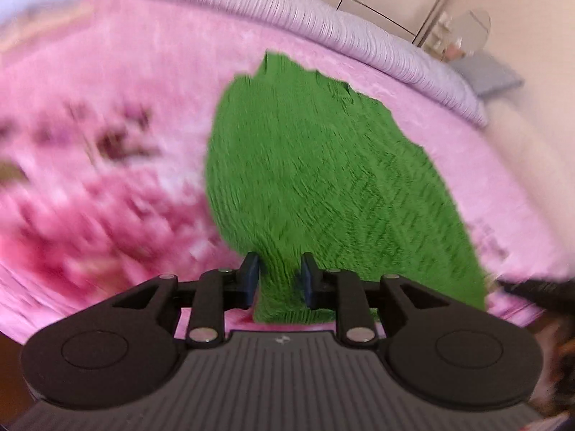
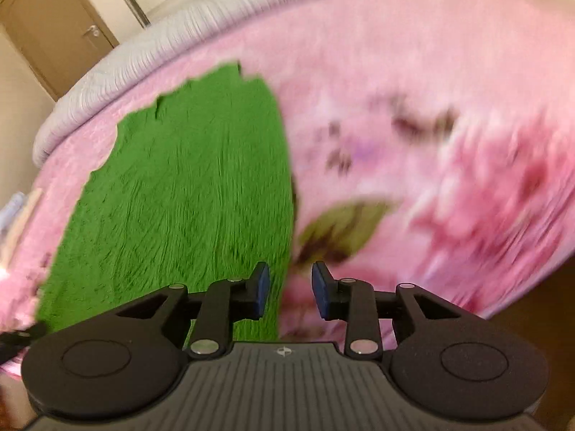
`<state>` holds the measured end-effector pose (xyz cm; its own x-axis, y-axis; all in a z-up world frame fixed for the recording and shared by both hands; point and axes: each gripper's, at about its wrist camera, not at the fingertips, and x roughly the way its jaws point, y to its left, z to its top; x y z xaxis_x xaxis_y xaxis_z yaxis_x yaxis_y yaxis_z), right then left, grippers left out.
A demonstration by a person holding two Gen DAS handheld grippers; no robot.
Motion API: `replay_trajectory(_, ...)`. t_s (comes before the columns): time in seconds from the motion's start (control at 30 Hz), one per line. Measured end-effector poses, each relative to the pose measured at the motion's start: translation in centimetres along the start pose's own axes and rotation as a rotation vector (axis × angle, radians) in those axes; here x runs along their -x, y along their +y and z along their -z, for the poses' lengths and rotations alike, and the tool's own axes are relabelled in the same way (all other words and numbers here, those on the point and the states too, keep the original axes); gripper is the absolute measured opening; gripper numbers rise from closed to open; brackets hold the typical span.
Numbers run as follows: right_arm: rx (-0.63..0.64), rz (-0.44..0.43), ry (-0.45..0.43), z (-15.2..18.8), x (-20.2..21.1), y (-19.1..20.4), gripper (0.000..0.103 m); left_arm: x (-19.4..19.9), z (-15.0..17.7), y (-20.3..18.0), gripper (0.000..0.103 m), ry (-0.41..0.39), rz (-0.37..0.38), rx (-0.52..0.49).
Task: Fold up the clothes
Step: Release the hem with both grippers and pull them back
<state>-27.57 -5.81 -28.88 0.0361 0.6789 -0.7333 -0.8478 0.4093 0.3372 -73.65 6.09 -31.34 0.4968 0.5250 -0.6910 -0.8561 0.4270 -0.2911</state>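
While the green garment [image 1: 316, 179] lies spread flat on the pink floral blanket [image 1: 107, 186], the left gripper [image 1: 279, 278] pinches a bunched fold of the garment's near edge between its blue pads [image 1: 252, 273]. The right gripper [image 2: 290, 287] hangs just above the garment's near right edge, its fingers parted with nothing between them. Both views are blurred.

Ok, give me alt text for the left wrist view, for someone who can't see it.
The left gripper pinches the near edge of a green knitted garment between its blue-padded fingers. The garment lies on a pink floral blanket; the picture is motion-blurred.
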Motion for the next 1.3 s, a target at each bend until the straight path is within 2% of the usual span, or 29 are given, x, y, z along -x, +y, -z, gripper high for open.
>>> replay_trajectory(0.07,0.059,-0.002,-0.048,0.2,0.9,1.4,0.033,0.2,-0.3,-1.0,0.023,-0.016,-0.014,-0.041)
replay_trajectory(0.13,0.117,-0.011,-0.06,0.4,0.7,2.8,0.033,-0.2,-0.5,-2.0,0.032,-0.013,-0.01,-0.064)
replay_trajectory(0.17,0.141,-0.014,-0.057,0.6,0.4,3.4,0.033,-0.5,-0.6,-2.5,0.033,-0.011,-0.008,-0.076)
replay_trajectory(0.33,0.178,0.038,0.029,2.7,-2.9,4.7,0.032,-4.9,0.6,-4.0,0.035,0.109,-0.094,-0.143)
replay_trajectory(0.47,0.198,0.084,0.043,3.7,-2.5,5.0,0.034,-3.9,1.6,-5.4,0.041,0.117,-0.142,-0.184)
replay_trajectory(0.53,0.172,0.099,0.041,3.6,-1.5,5.1,0.041,-2.9,1.8,-6.0,0.048,0.108,-0.154,-0.192)
replay_trajectory(0.6,0.169,0.114,0.012,3.6,-0.1,5.7,0.065,-2.0,1.8,-6.6,0.053,0.087,-0.17,-0.202)
replay_trajectory(0.7,0.192,0.129,-0.016,3.6,1.6,6.8,0.074,-0.3,1.9,-7.8,0.06,0.055,-0.173,-0.22)
replay_trajectory(0.8,0.217,0.138,-0.039,3.6,3.1,7.8,0.086,0.9,2.0,-8.6,0.062,0.029,-0.184,-0.24)
replay_trajectory(1.13,0.227,0.144,-0.048,4.4,5.2,8.8,0.088,3.8,2.6,-9.7,0.075,-0.025,-0.213,-0.26)
replay_trajectory(1.3,0.212,0.164,-0.045,4.9,5.7,8.4,0.088,4.6,3.2,-9.7,0.076,-0.033,-0.218,-0.252)
